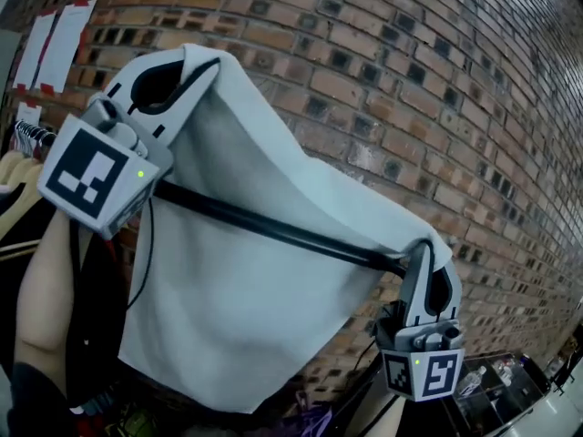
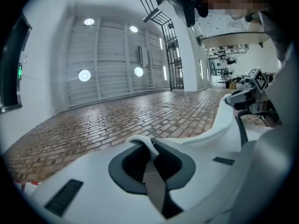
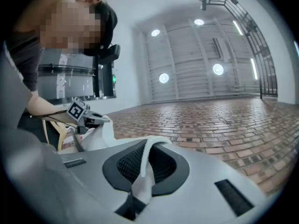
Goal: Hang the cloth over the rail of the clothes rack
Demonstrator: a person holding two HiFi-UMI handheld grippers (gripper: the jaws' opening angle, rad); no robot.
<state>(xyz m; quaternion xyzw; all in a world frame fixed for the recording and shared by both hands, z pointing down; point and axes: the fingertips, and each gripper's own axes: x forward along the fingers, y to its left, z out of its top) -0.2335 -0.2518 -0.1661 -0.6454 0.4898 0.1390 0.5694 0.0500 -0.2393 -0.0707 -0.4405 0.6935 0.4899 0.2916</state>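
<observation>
A pale grey cloth (image 1: 246, 271) is stretched between my two grippers in the head view. My left gripper (image 1: 196, 62) is raised at upper left, shut on one top corner. My right gripper (image 1: 426, 248) sits lower right, shut on the other corner. The black rail (image 1: 273, 228) runs slantwise from one gripper to the other and shows in front of the cloth, which hangs down behind it. In the left gripper view a fold of cloth (image 2: 148, 149) is pinched between the jaws. The right gripper view shows a cloth edge (image 3: 145, 160) clamped the same way.
A red brick wall (image 1: 410, 89) stands close behind the rack. Clothes on hangers (image 1: 18, 167) hang at far left, with paper sheets (image 1: 50, 44) taped above. A black cable (image 1: 146, 244) drops from the left gripper. A cluttered surface (image 1: 510, 381) lies at bottom right.
</observation>
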